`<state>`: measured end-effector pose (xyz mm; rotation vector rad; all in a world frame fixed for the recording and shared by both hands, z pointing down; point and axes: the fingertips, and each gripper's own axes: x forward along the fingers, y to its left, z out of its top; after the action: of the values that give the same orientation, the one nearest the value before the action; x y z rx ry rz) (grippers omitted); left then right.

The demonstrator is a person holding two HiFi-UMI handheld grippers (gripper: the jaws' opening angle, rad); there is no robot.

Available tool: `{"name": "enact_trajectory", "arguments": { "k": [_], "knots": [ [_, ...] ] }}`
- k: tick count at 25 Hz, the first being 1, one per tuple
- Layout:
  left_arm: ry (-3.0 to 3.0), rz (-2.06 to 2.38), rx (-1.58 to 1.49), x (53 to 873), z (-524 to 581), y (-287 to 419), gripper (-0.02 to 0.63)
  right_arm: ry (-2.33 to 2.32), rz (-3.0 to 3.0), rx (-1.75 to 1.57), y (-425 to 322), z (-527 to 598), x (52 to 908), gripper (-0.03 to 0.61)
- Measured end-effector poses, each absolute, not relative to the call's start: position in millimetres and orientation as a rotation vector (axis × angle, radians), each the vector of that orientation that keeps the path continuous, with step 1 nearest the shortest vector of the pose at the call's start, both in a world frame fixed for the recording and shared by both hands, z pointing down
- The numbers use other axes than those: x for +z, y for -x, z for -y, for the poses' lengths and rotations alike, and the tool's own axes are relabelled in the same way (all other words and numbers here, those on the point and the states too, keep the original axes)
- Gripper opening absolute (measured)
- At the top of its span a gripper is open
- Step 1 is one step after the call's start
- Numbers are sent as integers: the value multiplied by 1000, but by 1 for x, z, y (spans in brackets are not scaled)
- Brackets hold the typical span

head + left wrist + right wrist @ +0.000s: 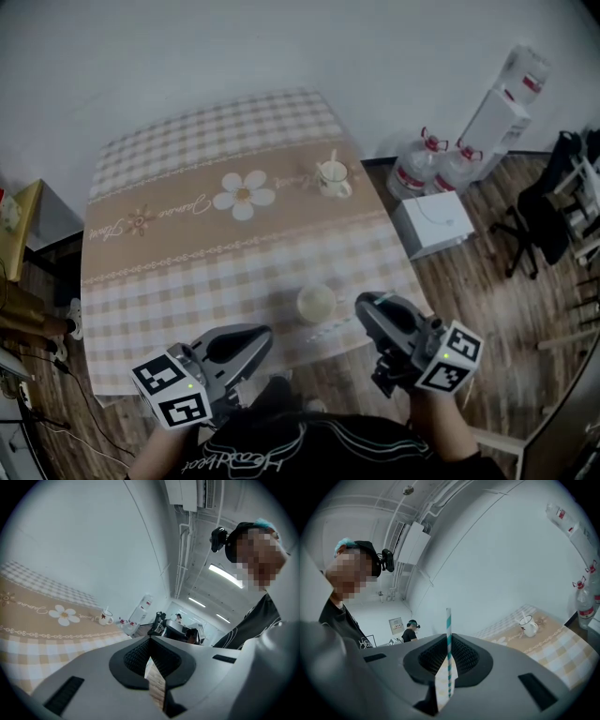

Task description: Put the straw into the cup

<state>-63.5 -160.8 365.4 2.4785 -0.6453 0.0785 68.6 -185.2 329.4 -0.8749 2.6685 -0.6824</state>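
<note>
A cream cup (316, 303) stands near the front edge of the checked table (169, 281). My right gripper (367, 306) hangs just right of the cup at the table's edge. In the right gripper view it (449, 660) is shut on a teal-and-white striped straw (448, 634), which sticks up past the jaws. My left gripper (258, 337) is left of the cup, below the table's front edge. Its jaws (151, 662) stand together with only a thin slit, and I see nothing between them. The straw does not show in the head view.
A white mug (333, 178) with a stick in it stands at the table's far right, by the flower print (244, 195). Right of the table, on the wooden floor, are a white box (433, 222), water bottles (427, 164), a dispenser (506, 103) and an office chair (544, 211).
</note>
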Motion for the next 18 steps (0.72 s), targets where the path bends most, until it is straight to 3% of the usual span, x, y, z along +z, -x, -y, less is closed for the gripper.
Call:
{"name": "enact_trajectory", "arguments": {
  "k": [6, 18],
  "knots": [
    [-2430, 581, 75, 372, 230, 73, -3, 1000, -2637, -694, -64, 250, 330, 35],
    [-2391, 525, 67, 390, 264, 66, -3, 1099, -2588, -757, -72, 284, 353, 35]
  ]
}}
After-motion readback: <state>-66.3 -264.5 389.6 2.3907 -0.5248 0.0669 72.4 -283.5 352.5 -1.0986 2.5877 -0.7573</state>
